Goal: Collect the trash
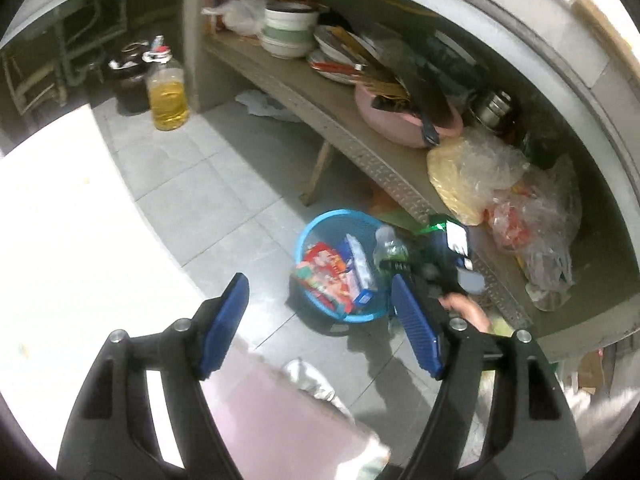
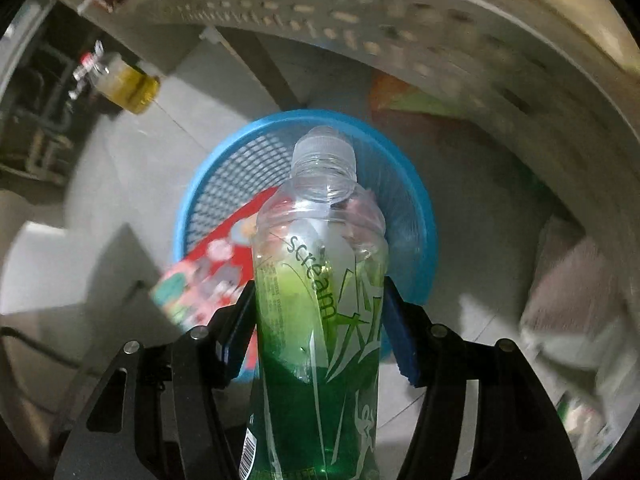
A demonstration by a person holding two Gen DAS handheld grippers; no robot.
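A blue mesh basket (image 1: 316,220) stands on the tiled floor beside a low shelf and holds a red snack packet (image 1: 324,276) and a blue-white carton (image 1: 360,268). My right gripper (image 2: 320,312) is shut on a clear, uncapped plastic bottle with a green label (image 2: 320,320), its neck pointing at the basket (image 2: 224,184), just above the rim. In the left wrist view the bottle (image 1: 390,246) and right gripper (image 1: 436,264) hover at the basket's right edge. My left gripper (image 1: 320,312) is open and empty, above the floor short of the basket.
The shelf (image 1: 304,92) carries bowls, a pink basin (image 1: 400,120) and crumpled plastic bags (image 1: 500,184). A large oil bottle (image 1: 166,92) and a dark pot stand on the floor at the back left. A crumpled white scrap (image 1: 308,376) lies near my left gripper.
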